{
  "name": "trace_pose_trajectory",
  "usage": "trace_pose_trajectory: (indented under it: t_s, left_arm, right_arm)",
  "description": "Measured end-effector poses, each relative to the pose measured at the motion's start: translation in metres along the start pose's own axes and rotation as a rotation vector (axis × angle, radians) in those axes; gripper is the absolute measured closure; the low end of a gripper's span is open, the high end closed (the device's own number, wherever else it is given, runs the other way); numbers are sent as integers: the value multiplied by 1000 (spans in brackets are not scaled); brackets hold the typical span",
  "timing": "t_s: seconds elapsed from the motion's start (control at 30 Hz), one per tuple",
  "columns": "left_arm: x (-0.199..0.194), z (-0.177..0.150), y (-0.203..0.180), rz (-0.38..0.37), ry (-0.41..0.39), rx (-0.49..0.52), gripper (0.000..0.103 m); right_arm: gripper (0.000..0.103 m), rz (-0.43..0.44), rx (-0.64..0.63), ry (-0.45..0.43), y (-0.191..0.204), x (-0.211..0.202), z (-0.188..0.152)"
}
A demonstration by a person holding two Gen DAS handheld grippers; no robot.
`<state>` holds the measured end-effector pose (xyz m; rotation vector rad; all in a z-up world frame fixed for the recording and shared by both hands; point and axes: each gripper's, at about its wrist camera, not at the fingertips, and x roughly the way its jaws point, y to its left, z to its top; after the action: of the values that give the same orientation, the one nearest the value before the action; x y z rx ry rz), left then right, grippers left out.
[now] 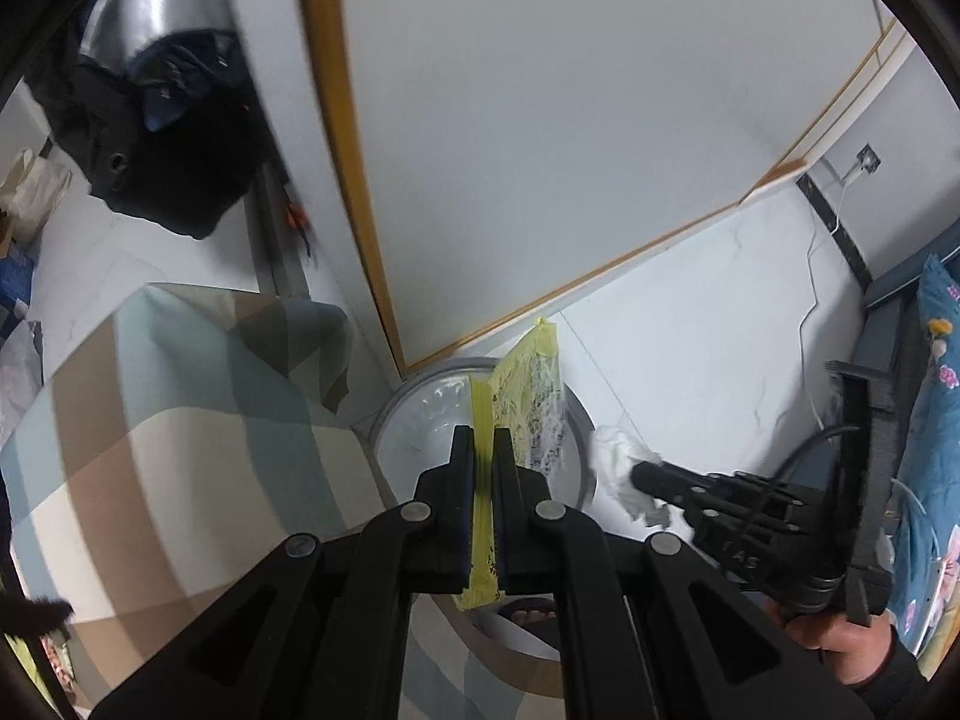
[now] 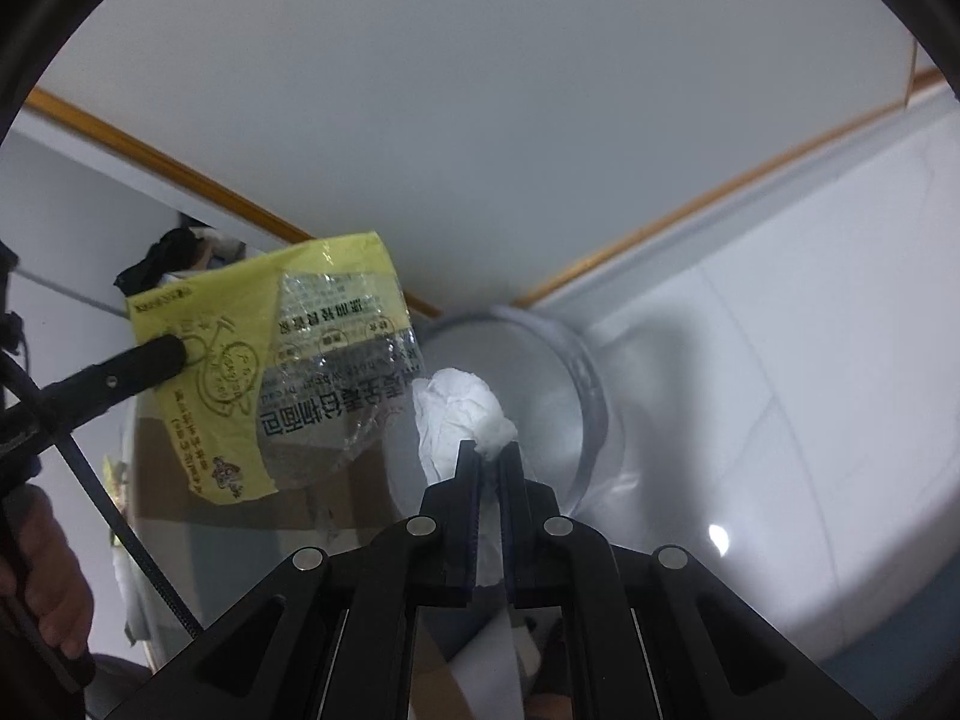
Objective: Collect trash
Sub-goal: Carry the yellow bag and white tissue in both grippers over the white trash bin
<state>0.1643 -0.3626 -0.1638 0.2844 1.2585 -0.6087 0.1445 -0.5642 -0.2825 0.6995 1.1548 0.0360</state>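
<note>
Left gripper (image 1: 483,441) has its fingers (image 1: 461,468) pinched tight on a yellow-and-clear snack wrapper (image 1: 528,396), which sticks up past the tips and hangs right over the open trash bin (image 1: 390,420). Right gripper (image 2: 489,456) is clamped the same way on a crumpled white tissue (image 2: 459,408), just right of the wrapper and also above the bin's mouth. The bin sits on the pale tiled floor (image 1: 690,324), tucked into the far corner against a white wood-trimmed panel (image 1: 540,120). A plaid blanket (image 1: 168,420) lies to the near left, a floral one (image 1: 936,360) at the far right.
</note>
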Motion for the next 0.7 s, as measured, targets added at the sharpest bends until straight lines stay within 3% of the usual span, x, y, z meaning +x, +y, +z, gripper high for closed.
trace_pose_trajectory:
  t_s: [0.07, 0.3, 0.5, 0.57, 0.7]
  left_arm:
    - [6, 1, -6, 9, 15, 10, 101]
    - [30, 18, -4, 34, 80, -11, 101]
    - [33, 16, -6, 30, 101, -36, 101]
    - [34, 15, -7, 31, 106, -33, 101]
    - [39, 15, -10, 42, 124, -28, 101]
  right_arm:
    - [98, 9, 9, 16, -19, 2, -5]
    - [95, 32, 47, 62, -22, 35, -7]
    - [94, 52, 58, 76, -27, 39, -6]
    - [89, 64, 55, 86, -31, 32, -9]
    - [58, 67, 52, 95, -33, 33, -11]
